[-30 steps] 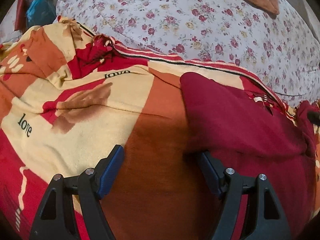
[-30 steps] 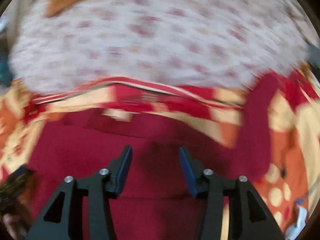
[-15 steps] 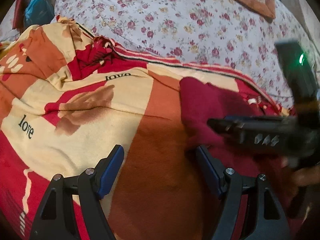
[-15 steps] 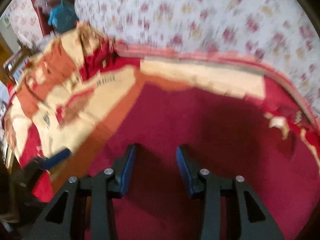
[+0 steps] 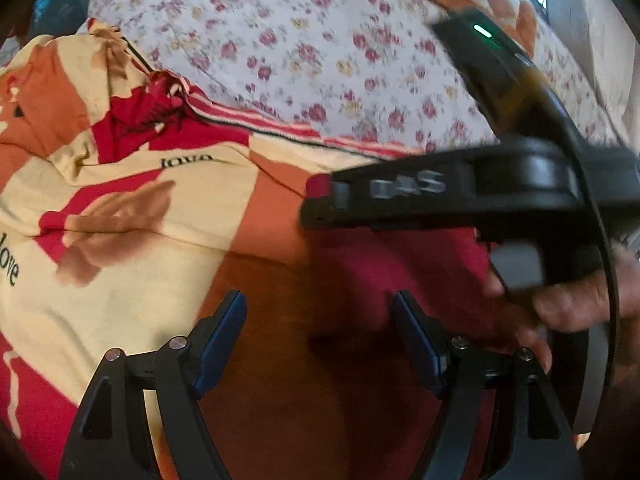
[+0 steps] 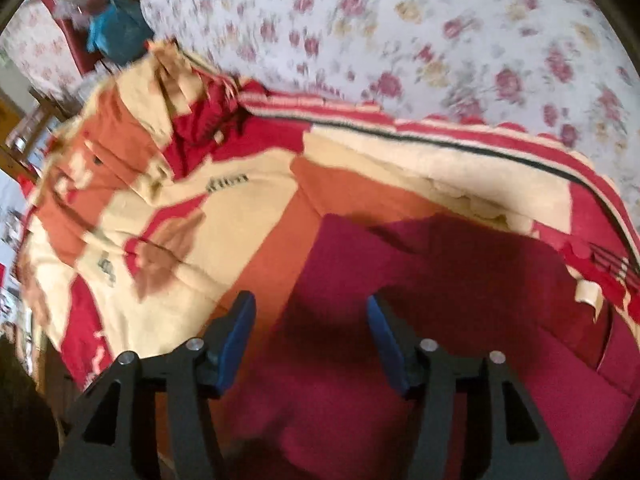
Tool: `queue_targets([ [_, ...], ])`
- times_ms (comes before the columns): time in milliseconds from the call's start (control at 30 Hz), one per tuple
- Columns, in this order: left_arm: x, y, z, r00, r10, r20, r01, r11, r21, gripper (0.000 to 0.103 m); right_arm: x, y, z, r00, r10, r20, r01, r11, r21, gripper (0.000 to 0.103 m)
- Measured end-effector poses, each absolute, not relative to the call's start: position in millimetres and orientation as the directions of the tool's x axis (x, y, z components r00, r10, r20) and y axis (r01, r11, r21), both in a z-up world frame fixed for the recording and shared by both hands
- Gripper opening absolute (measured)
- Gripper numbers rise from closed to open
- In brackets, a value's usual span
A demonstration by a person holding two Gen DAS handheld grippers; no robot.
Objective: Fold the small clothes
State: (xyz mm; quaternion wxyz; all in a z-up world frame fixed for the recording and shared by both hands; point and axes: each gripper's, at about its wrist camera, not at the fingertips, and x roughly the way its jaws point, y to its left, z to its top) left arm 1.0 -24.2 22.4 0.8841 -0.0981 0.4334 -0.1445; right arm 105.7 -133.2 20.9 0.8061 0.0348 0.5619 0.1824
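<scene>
A dark red garment lies flat on an orange, cream and red patterned blanket. In the left wrist view the garment lies ahead to the right. My left gripper is open and empty, low over the blanket at the garment's left edge. My right gripper is open and empty above the garment's left edge. The body of the right gripper crosses the left wrist view above the garment, held by a hand, and hides part of it.
A white quilt with red flowers bulges behind the blanket and also fills the top of the right wrist view. A blue bag sits at the far left beyond the bed.
My right gripper has swung left over the garment and now crosses the left wrist view, closer than half a second ago. My left gripper has barely moved. Both stay open.
</scene>
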Motion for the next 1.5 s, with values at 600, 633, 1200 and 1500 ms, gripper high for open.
queue_targets([
  [600, 2, -24, 13, 0.560, -0.346, -0.752, 0.188, 0.938, -0.291, 0.037, 108, -127, 13, 0.327, 0.409, -0.852, -0.273, 0.904, 0.329, 0.033],
  [633, 2, -24, 13, 0.562, -0.345, -0.752, 0.189, 0.938, -0.290, 0.037, 102, -137, 19, 0.328, 0.432, -0.840, -0.253, 0.897, 0.362, 0.046],
  [1200, -19, -32, 42, 0.638, -0.315, -0.703, 0.224, 0.949, -0.223, 0.037, -7, -367, 16, 0.470, 0.036, -0.882, 0.132, 0.985, 0.111, 0.050],
  [1500, -23, -65, 51, 0.560, -0.309, -0.769, 0.246, 0.948, -0.202, 0.037, -24, -390, 19, 0.466, 0.006, -0.885, 0.107, 0.992, 0.063, 0.056],
])
